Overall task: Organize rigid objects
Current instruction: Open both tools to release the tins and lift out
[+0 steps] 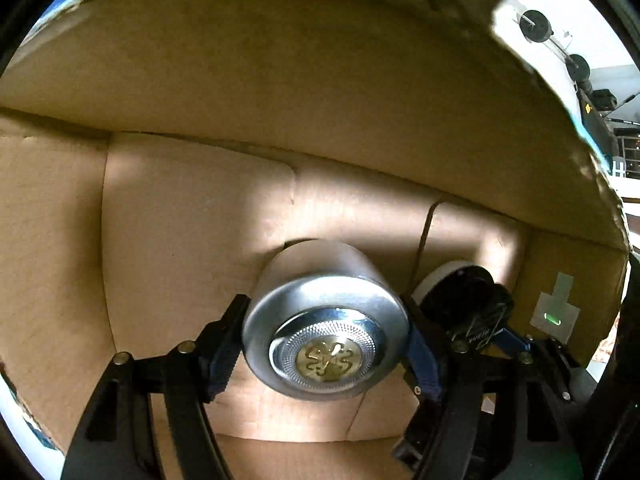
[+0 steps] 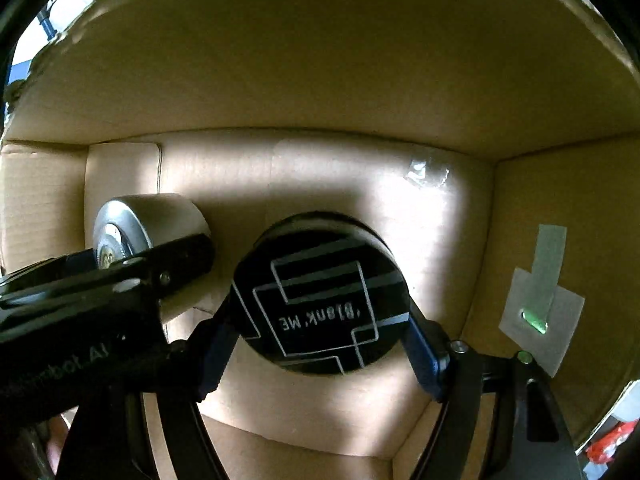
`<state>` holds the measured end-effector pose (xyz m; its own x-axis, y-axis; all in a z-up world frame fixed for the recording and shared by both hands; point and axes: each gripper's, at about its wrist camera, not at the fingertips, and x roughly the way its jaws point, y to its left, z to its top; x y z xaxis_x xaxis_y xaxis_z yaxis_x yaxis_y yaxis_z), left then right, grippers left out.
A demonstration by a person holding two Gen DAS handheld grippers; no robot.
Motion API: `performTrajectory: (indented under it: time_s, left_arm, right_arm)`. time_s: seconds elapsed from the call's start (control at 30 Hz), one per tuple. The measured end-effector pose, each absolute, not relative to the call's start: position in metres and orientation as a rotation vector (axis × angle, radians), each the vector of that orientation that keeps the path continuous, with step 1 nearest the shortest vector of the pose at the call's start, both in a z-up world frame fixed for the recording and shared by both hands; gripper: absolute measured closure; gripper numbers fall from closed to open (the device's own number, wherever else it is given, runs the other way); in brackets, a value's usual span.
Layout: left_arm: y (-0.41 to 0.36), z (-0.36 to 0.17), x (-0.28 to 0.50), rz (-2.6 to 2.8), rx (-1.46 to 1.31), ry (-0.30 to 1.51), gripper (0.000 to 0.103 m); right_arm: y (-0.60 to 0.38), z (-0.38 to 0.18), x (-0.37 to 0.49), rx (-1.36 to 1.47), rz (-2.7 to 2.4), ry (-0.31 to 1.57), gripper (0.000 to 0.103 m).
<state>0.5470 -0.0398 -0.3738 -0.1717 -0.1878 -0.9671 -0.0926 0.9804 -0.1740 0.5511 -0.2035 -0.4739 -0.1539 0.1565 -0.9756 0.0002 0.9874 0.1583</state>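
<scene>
The left gripper [image 1: 326, 342] is clamped on a silver round tin [image 1: 326, 328], its blue-padded fingers [image 1: 224, 354] pressing the tin's sides. The tin's lid faces the camera, with a gold emblem in the middle whose pattern is too fine to make out. The tin's lower end is hidden behind its own body, so whether it touches the floor of the cardboard box [image 1: 248, 80] cannot be told.

The right gripper [image 2: 320, 334] is clamped on a black round tin [image 2: 322, 292], its pads [image 2: 424, 354] against the rim on both sides. White line art and the words "Blank ME" read upside down on the lid. Its underside is also out of sight.

Both tins sit low inside the box, side by side and near each other. In the left wrist view the black tin is mostly covered by the other gripper's frame; in the right wrist view the silver tin is half hidden behind the left gripper's black body.

On the box's right wall is a taped paper label [image 2: 540, 300] with a small green mark, its text unreadable. The box's upper walls are in deep shadow. Beyond the rim, only blurred slivers of the room show.
</scene>
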Motion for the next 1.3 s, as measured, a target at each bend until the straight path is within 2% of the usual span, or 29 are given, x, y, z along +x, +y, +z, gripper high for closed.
performTrajectory:
  time_s: [0.07, 0.13, 0.3, 0.5, 0.7, 0.83, 1.3]
  left_arm:
    - [-0.037, -0.367, 0.543, -0.093, -0.216, 1.744, 0.030]
    - [-0.029, -0.355, 0.536, -0.087, -0.188, 1.727, 0.023]
    - [-0.022, -0.330, 0.522, -0.079, -0.144, 1.686, 0.015]
    - [-0.013, -0.286, 0.494, -0.067, -0.046, 1.592, 0.006]
    - [-0.007, -0.243, 0.460, -0.057, -0.037, 1.478, 0.006]
    - [-0.019, -0.245, 0.442, -0.055, -0.036, 1.406, 0.006]
    - [-0.026, -0.187, 0.379, -0.069, -0.016, 1.241, 0.006]
  right_arm:
    - [-0.205, -0.472, 0.550, 0.127, 0.135, 1.728, 0.024]
    - [-0.204, -0.469, 0.546, 0.139, 0.138, 1.732, 0.022]
    - [-0.199, -0.457, 0.533, 0.159, 0.139, 1.727, 0.010]
    - [-0.192, -0.435, 0.506, 0.161, 0.112, 1.672, 0.000]
    - [-0.193, -0.410, 0.472, 0.126, 0.031, 1.603, 0.000]
    - [-0.194, -0.392, 0.451, 0.137, 0.013, 1.557, 0.000]
    - [-0.208, -0.271, 0.391, 0.122, -0.045, 1.300, 0.000]
